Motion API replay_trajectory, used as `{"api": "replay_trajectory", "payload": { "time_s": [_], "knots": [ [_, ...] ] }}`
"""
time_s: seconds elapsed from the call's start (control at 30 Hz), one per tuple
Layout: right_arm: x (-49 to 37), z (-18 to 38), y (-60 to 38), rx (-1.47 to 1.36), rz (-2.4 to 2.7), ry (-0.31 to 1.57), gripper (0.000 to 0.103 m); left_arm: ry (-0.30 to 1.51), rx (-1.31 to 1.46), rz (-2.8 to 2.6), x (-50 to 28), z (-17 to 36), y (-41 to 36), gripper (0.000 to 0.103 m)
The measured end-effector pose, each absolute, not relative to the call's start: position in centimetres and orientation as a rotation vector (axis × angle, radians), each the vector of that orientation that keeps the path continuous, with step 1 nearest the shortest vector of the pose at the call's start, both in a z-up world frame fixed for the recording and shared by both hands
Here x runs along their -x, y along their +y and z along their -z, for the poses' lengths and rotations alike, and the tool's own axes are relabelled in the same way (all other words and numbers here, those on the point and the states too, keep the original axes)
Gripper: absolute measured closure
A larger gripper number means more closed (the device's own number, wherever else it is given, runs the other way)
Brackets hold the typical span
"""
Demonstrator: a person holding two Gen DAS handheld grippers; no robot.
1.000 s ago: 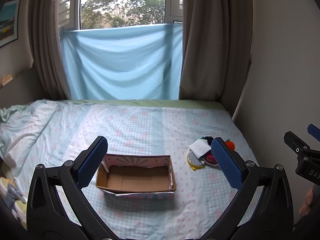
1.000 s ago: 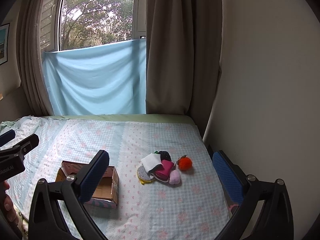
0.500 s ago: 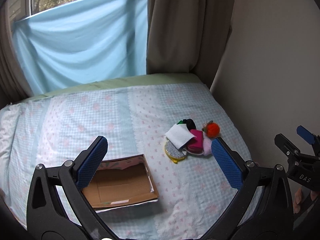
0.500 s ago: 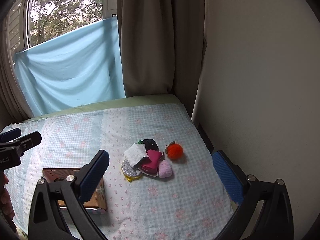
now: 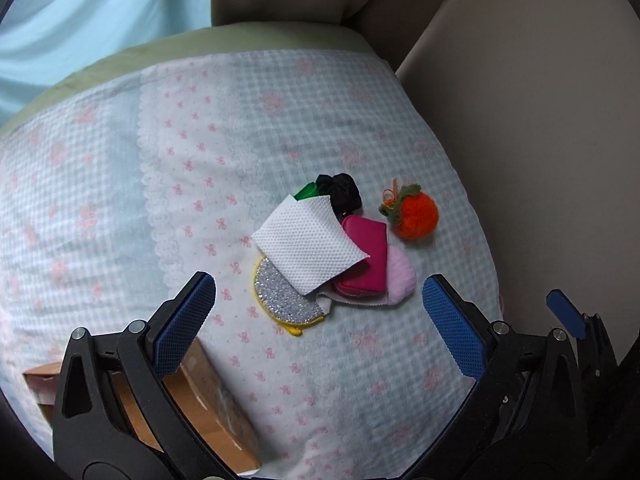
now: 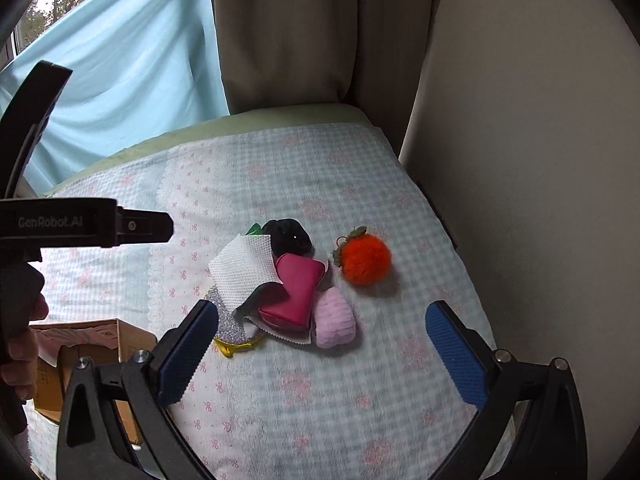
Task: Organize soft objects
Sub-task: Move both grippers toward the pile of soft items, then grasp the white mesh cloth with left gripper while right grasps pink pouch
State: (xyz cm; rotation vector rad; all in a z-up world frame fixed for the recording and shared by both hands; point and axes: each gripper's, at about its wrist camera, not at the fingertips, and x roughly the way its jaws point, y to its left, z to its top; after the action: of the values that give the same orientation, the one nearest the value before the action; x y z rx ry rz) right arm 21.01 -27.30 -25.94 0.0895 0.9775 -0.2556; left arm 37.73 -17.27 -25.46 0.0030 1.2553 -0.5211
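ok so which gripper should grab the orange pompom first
Right, probably. The orange pompom lies apart from the pile, nearer the wall, ahead of the open right gripper; the open left gripper faces the white cloth.

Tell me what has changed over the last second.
Both claws, left and right, swung right and closed in on the pile of soft things, which now fills both views. The cardboard box slid to the lower left edge. Nothing was taken hold of; both claws stay open, and the pile and orange pompom lie unmoved.
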Motion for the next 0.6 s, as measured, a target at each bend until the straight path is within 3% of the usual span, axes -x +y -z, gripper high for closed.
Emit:
{"api": "replay_trajectory", "payload": {
  "time_s": [0.27,0.6],
  "knots": [
    [-25.1,34.3,-27.5,-0.080,0.181,1.027,0.000,1.441,0.094,0.520,-42.3,36.5,-21.0,0.002],
    [-28.7,41.1,-27.3,-0.033,0.099,1.058,0.013,1.543,0.206,0.482,-44.4,43.7,-21.4,0.022]
  ]
}}
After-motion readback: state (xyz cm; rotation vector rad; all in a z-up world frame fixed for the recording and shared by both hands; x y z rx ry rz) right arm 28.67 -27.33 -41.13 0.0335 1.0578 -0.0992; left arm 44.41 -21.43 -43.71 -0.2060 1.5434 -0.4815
